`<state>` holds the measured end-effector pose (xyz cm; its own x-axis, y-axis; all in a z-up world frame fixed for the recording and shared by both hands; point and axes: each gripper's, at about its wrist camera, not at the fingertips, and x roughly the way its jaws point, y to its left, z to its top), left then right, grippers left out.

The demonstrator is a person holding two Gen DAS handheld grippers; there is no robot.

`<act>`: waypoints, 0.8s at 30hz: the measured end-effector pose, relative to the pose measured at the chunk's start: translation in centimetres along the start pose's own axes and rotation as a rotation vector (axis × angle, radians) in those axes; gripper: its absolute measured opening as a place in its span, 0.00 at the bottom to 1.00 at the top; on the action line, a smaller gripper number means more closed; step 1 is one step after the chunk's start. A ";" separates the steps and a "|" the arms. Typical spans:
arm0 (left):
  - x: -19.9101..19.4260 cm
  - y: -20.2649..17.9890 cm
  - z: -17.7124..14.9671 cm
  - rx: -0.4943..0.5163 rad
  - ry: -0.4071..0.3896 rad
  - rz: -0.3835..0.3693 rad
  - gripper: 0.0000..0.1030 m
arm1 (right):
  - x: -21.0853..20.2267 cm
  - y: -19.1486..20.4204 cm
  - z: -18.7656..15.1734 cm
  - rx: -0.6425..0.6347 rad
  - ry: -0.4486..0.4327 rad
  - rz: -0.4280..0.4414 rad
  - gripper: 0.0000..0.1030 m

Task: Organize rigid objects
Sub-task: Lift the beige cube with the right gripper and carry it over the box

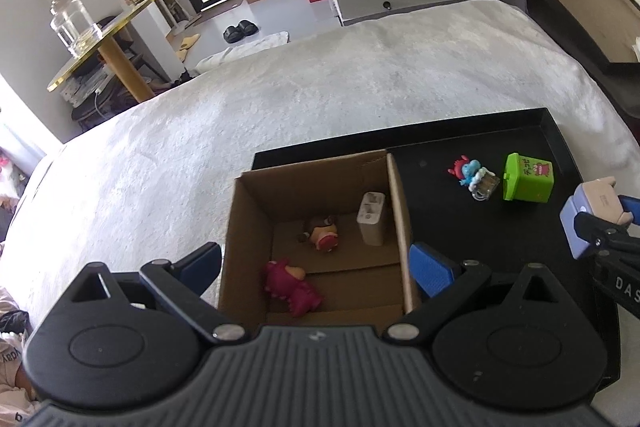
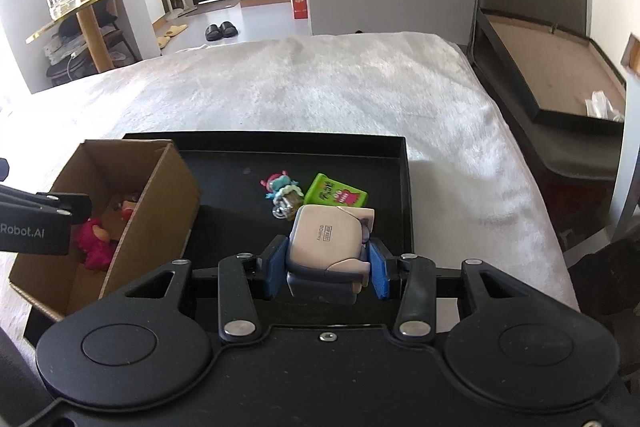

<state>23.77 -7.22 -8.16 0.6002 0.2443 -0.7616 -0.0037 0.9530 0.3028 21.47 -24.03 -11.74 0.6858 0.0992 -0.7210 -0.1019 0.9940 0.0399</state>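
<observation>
1. The left gripper (image 1: 316,263) hangs over the open brown cardboard box (image 1: 308,183), its blue-padded jaws spread wide and empty, straddling the box opening as if it has nothing left to carry there
2. Inside that box lie a magenta plastic dinosaur toy (image 1: 292,287), a small brown-and-red figurine (image 1: 320,231) and an upright white rectangular charger block (image 1: 372,219); I take these to be the pieces already sorted
3. The box stands at the left end of a shallow black tray (image 2: 404,183) set on a pale fluffy blanket (image 2: 320,83), which keeps everything in one reachable spot
4. On the bare tray floor a small blue-and-red figurine keychain (image 2: 282,191) lies just beside a lime-green toy bin with a cartoon label (image 2: 334,193), both seemingly not yet sorted
5. The right gripper (image 2: 326,267) has its blue pads pressed on either side of a beige-and-lavender blocky plastic figure (image 2: 324,243), held clear above the tray, probably bound for the box
</observation>
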 end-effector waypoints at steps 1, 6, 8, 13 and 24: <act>-0.1 0.3 -0.1 -0.005 0.000 0.001 0.96 | -0.2 0.3 0.1 -0.009 -0.004 -0.002 0.41; -0.2 2.1 -0.7 -0.036 0.000 0.002 0.96 | -0.9 1.9 0.4 -0.042 -0.015 -0.001 0.41; -0.3 2.8 -1.0 -0.049 0.000 0.006 0.96 | -1.0 2.5 0.5 -0.057 -0.020 0.002 0.41; -0.4 4.5 -1.4 -0.083 0.002 0.007 0.96 | -1.4 4.2 0.7 -0.091 -0.024 0.015 0.41; 0.8 7.9 -2.7 -0.166 0.027 -0.021 0.96 | -1.7 8.1 2.2 -0.164 -0.035 0.038 0.41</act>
<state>22.04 1.04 -7.96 0.5802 0.2268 -0.7822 -0.1246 0.9739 0.1900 21.08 -16.06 -8.68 0.7037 0.1413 -0.6963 -0.2429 0.9688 -0.0488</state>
